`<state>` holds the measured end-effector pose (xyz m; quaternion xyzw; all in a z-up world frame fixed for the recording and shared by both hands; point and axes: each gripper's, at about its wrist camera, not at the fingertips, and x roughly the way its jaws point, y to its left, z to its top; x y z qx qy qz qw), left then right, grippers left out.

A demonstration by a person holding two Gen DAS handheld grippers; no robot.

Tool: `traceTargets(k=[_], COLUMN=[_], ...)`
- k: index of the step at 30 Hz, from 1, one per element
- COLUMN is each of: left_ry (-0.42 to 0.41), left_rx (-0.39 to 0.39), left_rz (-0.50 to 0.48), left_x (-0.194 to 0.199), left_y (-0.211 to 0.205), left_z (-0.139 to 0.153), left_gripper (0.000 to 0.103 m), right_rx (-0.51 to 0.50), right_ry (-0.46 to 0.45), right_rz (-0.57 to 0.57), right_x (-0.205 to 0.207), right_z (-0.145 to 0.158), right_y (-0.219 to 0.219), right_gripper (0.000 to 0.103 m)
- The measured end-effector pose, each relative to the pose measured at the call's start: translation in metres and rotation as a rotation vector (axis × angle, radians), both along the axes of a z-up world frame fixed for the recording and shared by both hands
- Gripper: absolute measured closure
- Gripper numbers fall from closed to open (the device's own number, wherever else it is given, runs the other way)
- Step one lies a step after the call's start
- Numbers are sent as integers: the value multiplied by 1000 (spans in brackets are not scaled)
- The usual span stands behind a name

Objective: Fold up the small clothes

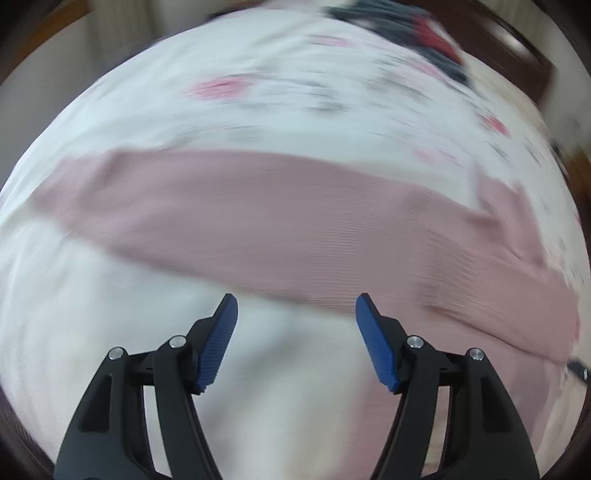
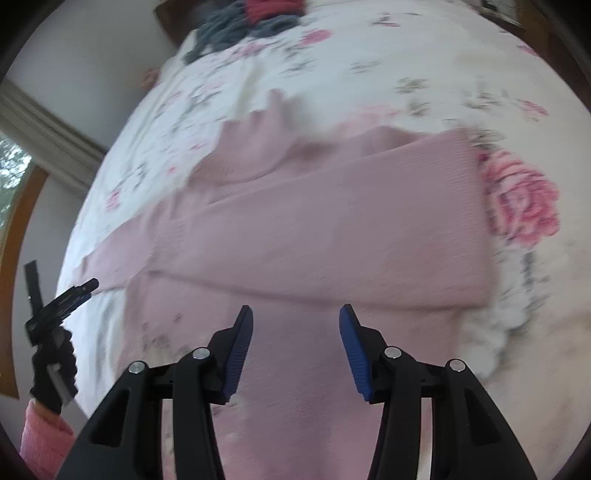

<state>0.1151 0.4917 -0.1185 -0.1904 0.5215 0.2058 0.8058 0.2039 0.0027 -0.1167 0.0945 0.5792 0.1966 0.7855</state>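
At the bottom of the right wrist view, the right claw (image 2: 296,317) stands wide apart with nothing between its blue pads (image 2: 239,354), hovering over the near part of a pink ribbed garment (image 2: 332,229). That garment lies on a bed covered by a white floral bedspread (image 2: 424,66), filling the middle of the frame; one layer is folded over another, with a straight crease running across just beyond the claw tips. A sleeve-like part trails toward the left edge, and a rumpled part rises toward the upper centre. To the right of the garment, a large pink rose print (image 2: 521,195) shows on the bedspread. At the lower left of the same frame, the left claw (image 2: 86,290) appears small and dark, held by a hand in a black glove (image 2: 51,373) with a pink sleeve (image 2: 40,432) below it; its tips sit near the garment's left end, and their spacing is hard to read from here. Farther off, at the top of the frame, a pile of grey and red clothes (image 2: 251,18) rests at the far end of the bed.

Low in the blurred left wrist view, the left claw (image 1: 296,310) is likewise spread wide and empty, and the pink garment (image 1: 280,221) crosses the middle as a broad band beyond its tips. At the upper right sits the dark clothes pile (image 1: 413,33).
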Motion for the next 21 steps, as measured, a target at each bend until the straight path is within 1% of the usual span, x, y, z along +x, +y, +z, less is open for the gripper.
traceTargets(k=[2,4,6,8,11,15,18,21], left_ry=[-2,-14,-28,-45,-117,-179,-206,-226], left_rx=[-25,-60,-86,-111,-169,-222,-228,-208], left_rz=[106,244,332,385,447,480,501,494], left_x=[-22,-49,-63,-70,-72,-64,-57,-50], left_y=[44,94,127,150,181,198,206,207], left_z=[-3,-8,-15,-19,-25,-32,-36,-38], left_gripper=[37,37,37,38,38,37,37,37], right_rx=[9,-10,-8,-2,-29,-41,-52,-59], right_ry=[-8,-22,-11,11,22,38,53,59], right_rz=[31,60,80,98,103,86,63,61], right_x=[-11,-22,-29,-35,-38,-36,-35,-35], right_z=[2,2,-2,-10,-20,-32,-41,-50], right_y=[16,30,41,49,55,56,50,46], right_gripper=[53,53,53,53,53,53,53,53])
